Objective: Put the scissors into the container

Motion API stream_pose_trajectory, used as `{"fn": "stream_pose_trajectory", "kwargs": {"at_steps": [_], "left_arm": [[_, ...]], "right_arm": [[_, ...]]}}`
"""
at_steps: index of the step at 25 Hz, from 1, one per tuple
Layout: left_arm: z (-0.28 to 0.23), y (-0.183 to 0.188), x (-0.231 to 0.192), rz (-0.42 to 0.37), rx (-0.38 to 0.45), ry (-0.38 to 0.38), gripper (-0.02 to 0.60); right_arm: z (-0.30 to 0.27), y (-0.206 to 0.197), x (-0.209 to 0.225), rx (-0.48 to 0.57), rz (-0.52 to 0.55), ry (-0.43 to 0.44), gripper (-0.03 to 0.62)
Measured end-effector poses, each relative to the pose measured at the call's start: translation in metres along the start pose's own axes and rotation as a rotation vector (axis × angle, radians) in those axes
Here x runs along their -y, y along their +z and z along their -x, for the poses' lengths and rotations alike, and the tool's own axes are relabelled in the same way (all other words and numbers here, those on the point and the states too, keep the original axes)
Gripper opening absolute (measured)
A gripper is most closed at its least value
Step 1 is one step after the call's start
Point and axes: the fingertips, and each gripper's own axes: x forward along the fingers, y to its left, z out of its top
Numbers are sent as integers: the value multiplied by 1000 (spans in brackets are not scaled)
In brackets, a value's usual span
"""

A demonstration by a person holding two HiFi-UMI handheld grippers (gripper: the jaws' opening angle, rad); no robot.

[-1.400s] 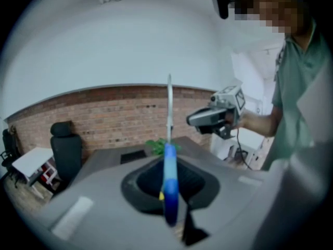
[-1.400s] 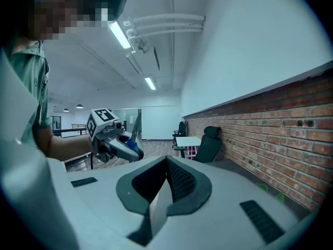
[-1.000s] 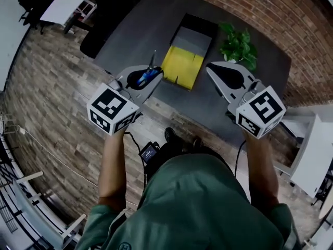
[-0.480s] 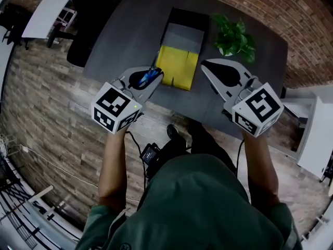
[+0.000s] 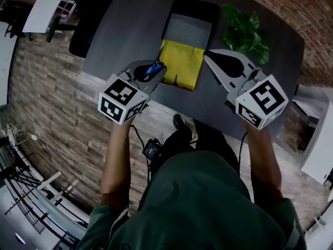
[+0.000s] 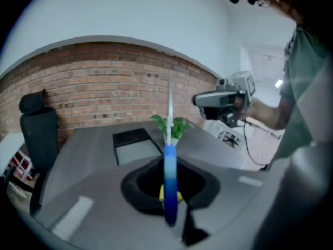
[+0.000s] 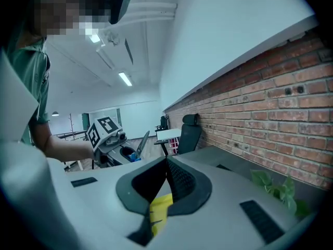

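Observation:
My left gripper [image 5: 158, 73] is shut on the blue-handled scissors [image 5: 152, 70], held above the near edge of the dark table. In the left gripper view the scissors [image 6: 169, 176] stand upright between the jaws, blade pointing up. The container [image 5: 188, 31], a dark open box with a grey floor, lies on the table beyond a yellow sheet [image 5: 180, 64]. My right gripper [image 5: 209, 59] hovers right of the yellow sheet, its jaws together on nothing. The right gripper view shows the left gripper [image 7: 136, 149] with the scissors [image 7: 141, 146] across from it.
A potted green plant [image 5: 248, 31] stands at the table's far right, next to the container. A black office chair [image 5: 88, 20] sits at the table's left end. A brick wall [image 5: 291, 9] runs behind the table [image 5: 135, 20], and wood-look floor [image 5: 57, 103] lies on the near side.
Both grippers have moved forward over the table toward the yellow sheet and container. The scissors stay clamped in the left gripper.

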Motion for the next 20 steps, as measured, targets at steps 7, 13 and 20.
{"fn": "stream_pose_trajectory", "kwargs": {"at_steps": [7,13,20], "left_arm": [[-44,-37,-14,38,-91,5,31],[-73,-68,-22,94,-138,7,31],[-98,-84,-26,112,-191,19,31]], "right_arm": [[-22,-31,28,-42,-34,7,6],[-34,-55,36,-77,-63,25,6],[-37,-81,45,-119,-99,46,6]]}}
